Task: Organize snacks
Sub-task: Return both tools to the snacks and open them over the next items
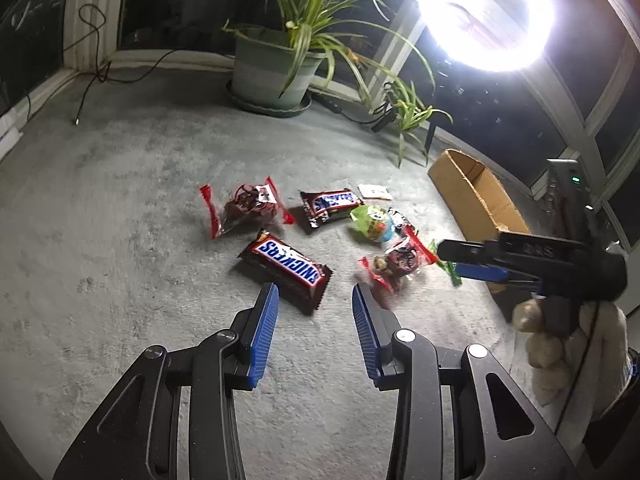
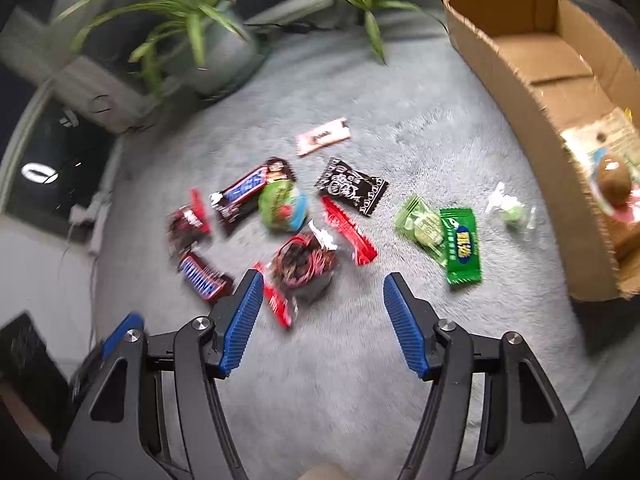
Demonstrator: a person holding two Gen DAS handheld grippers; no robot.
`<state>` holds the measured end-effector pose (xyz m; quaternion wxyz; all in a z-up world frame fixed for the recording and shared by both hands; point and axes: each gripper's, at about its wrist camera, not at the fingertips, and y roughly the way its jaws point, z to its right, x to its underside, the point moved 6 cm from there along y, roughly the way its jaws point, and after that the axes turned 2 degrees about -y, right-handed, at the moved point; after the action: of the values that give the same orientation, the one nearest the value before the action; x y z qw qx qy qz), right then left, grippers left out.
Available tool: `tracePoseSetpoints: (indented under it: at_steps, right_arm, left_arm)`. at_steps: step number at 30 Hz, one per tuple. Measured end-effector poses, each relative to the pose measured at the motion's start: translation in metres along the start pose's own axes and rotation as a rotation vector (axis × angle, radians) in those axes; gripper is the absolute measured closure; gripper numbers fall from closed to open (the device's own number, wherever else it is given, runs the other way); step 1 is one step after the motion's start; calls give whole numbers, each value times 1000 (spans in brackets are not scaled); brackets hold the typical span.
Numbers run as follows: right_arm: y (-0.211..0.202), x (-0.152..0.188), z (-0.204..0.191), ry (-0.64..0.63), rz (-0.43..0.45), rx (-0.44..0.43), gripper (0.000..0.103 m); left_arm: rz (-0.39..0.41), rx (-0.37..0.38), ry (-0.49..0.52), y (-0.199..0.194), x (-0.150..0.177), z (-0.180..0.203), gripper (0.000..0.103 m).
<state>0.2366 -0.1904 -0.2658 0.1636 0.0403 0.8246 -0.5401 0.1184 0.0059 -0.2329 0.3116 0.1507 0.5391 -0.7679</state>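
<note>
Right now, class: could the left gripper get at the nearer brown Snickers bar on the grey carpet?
Probably yes. The left gripper is open and empty, and the nearer brown Snickers bar lies just beyond its fingertips with nothing on it.

Floor: a pale grey short-pile carpet (image 1: 132, 184) covers the whole visible ground. Rear boundary: dark glazed windows (image 1: 176, 4) set in off-white frames (image 1: 86, 12), meeting at a corner on the left. Light: a bright white ring lamp (image 1: 486, 12) glares at upper right, washing out its surroundings. A thin black cable (image 1: 90, 64) trails from the frame onto the carpet. A long-leaved green plant in a pale green plastic pot (image 1: 272, 68) stands on a dark saucer beside the windows; a smaller plant (image 1: 408, 108) sits to its right.
</note>
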Motion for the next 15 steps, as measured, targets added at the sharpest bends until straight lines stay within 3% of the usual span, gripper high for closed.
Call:
tracePoseSetpoints:
  at_steps: [5,15]
  right_arm:
    - [27,-4,-2,63,-37,45,38]
    - [47,-15,-27,-36,-15,155,38]
  left_arm:
    - [-9,10,-24,10,-3,-12,66]
    - [-59,38,-76,39,-8,-29,66]
